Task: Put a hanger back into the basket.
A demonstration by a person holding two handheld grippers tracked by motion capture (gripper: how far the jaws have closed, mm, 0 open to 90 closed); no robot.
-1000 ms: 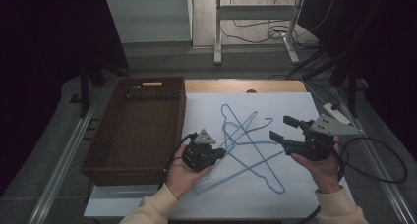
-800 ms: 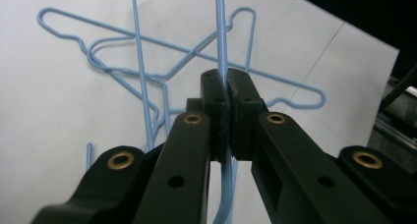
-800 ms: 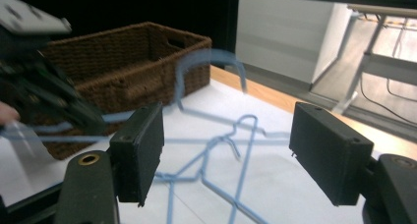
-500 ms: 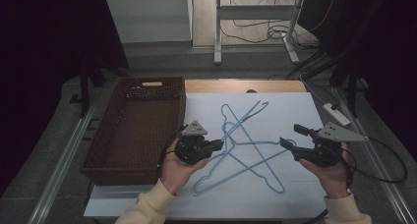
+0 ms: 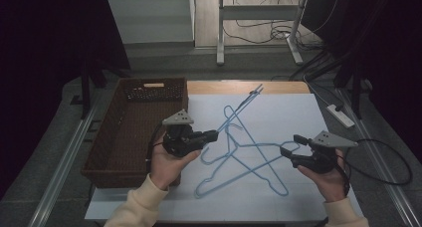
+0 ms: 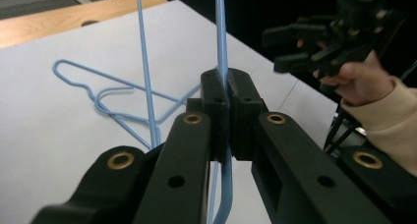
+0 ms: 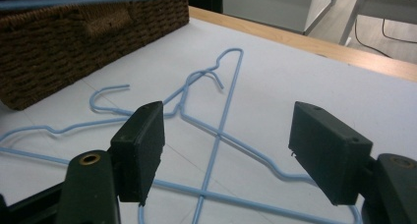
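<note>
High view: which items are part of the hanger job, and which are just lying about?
In use:
- blue wire hangers
- left hand-held gripper, shut on one hanger
- right hand-held gripper, open
- wicker basket, likely

Lying about:
- power strip
- floor cables

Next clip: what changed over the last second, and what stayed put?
The left tongs, shut on a blue wire hanger, have lifted it so it now tilts up off the white table. The right tongs, open, came down toward the hangers still lying flat. The wicker basket did not move.
</note>
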